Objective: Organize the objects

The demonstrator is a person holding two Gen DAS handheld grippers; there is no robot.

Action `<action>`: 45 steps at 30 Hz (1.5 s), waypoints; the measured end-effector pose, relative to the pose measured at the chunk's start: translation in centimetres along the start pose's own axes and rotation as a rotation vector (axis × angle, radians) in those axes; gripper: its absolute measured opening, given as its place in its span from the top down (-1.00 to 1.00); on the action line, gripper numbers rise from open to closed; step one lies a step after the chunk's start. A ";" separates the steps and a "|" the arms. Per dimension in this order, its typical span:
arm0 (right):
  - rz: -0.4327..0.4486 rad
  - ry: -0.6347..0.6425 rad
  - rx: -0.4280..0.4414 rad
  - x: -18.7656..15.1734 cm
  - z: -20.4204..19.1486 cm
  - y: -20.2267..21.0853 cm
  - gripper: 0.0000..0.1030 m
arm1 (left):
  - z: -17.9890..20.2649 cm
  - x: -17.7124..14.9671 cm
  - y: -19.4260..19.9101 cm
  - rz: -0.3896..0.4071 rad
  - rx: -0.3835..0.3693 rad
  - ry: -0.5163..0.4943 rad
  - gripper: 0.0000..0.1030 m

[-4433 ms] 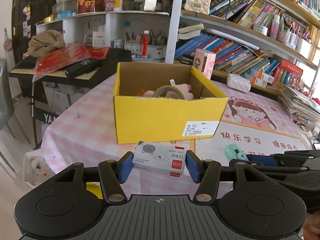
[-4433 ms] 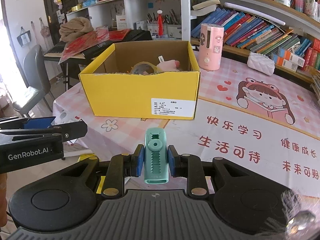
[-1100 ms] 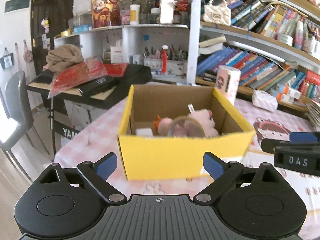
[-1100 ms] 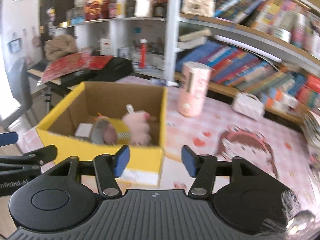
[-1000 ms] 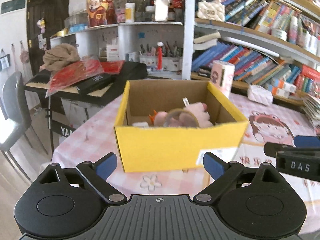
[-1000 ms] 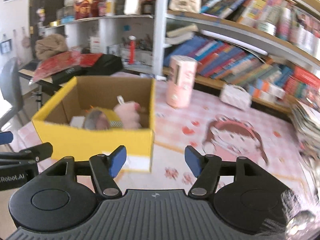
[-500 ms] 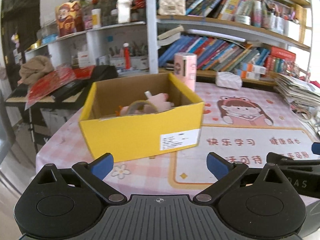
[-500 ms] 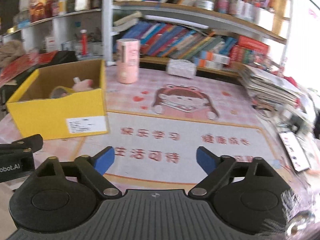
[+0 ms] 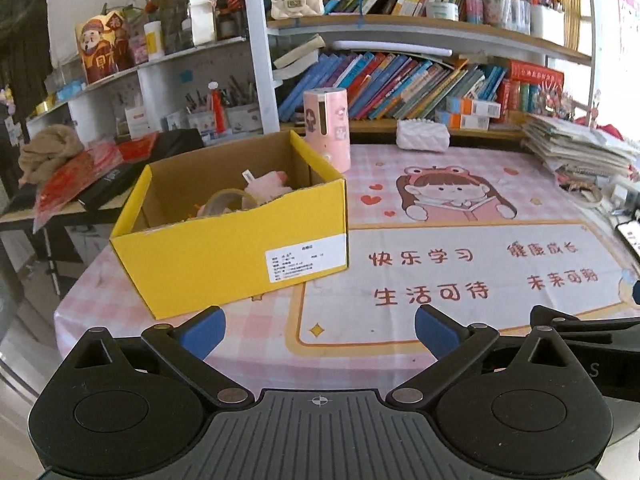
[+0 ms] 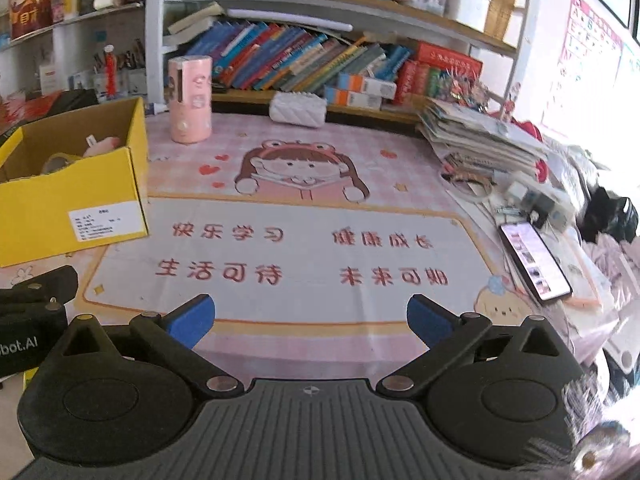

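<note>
A yellow cardboard box (image 9: pixel 228 256) stands on the pink checked tablecloth, at the left of both views (image 10: pixel 72 208). Inside it lie a tape roll (image 9: pixel 226 200) and a pink plush toy (image 9: pixel 268 182). My left gripper (image 9: pixel 319 328) is open and empty, hovering over the table's near edge in front of the box's right corner. Over the printed mat (image 10: pixel 304 256), right of the box, my right gripper (image 10: pixel 310 316) has its jaws still opening, with nothing between them.
A pink cylinder (image 10: pixel 190 100) and a white quilted pouch (image 10: pixel 298 109) stand at the back of the table below the bookshelves. At the right edge lie a lit phone (image 10: pixel 534 260), a stack of papers (image 10: pixel 480 132) and small clutter.
Both grippers have drawn back from the box and swung right, so the box has slid to the left in both views. The right jaws have spread much wider; the left stayed wide.
</note>
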State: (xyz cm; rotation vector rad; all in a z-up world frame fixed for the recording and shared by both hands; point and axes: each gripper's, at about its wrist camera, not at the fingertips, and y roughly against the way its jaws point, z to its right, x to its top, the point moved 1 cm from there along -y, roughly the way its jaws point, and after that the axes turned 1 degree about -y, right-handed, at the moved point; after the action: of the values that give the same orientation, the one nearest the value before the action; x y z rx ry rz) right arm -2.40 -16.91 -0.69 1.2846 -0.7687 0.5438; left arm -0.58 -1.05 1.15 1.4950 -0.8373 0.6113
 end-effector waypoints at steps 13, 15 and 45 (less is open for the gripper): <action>-0.017 -0.003 0.003 -0.4 1.2 -0.1 -1.00 | 1.4 -0.3 0.1 -0.035 0.072 -0.006 -0.98; -0.018 0.000 0.000 -0.4 1.3 -0.1 -1.00 | 1.5 -0.4 0.2 -0.040 0.071 -0.004 -0.98; -0.020 0.002 -0.002 -0.6 1.1 0.6 -1.00 | 1.1 -0.6 0.4 -0.062 0.100 0.005 -0.98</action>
State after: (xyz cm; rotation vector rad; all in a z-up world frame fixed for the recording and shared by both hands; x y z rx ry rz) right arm -3.50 -17.78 -0.64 1.2883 -0.7545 0.5279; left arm -1.39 -2.08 0.76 1.6035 -0.7632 0.6185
